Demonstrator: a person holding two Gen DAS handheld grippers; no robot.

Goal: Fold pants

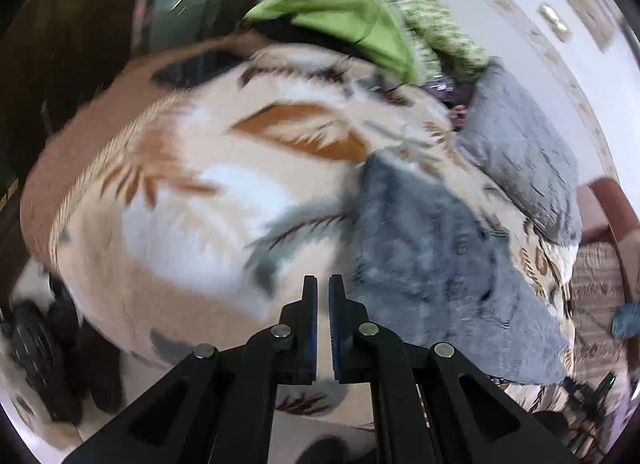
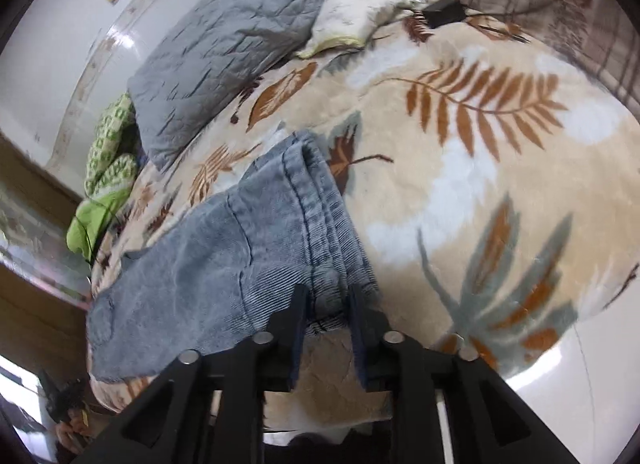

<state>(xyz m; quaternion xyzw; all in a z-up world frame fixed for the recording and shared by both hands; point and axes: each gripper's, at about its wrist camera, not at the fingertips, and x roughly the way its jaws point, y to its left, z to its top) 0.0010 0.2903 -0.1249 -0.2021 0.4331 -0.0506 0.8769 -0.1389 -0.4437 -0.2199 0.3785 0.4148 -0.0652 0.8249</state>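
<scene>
Bed w/ beige leaf-print blanket (image 2: 480,168) covering most of it. Grey quilted pillow (image 2: 224,56) at far side, cream pillow (image 2: 360,8) touching its right edge. Black box (image 2: 444,12) w/ cable just beside cream pillow. Green cloth (image 1: 348,20) + green-white patterned cloth (image 1: 440,24) heaped at blanket edge, near grey pillow. White wall (image 2: 52,36) behind. Left-wrist view blurred.

1. Faded blue-grey denim pants (image 2: 224,248) are lying flat on the leaf-patterned bed blanket (image 2: 500,192), already folded over on themselves.
2. A thick, stitched, doubled edge is running along their right side in the right wrist view.
3. In the left wrist view, the pants (image 1: 436,256) are showing blurred, spreading toward the blanket's edge.
</scene>
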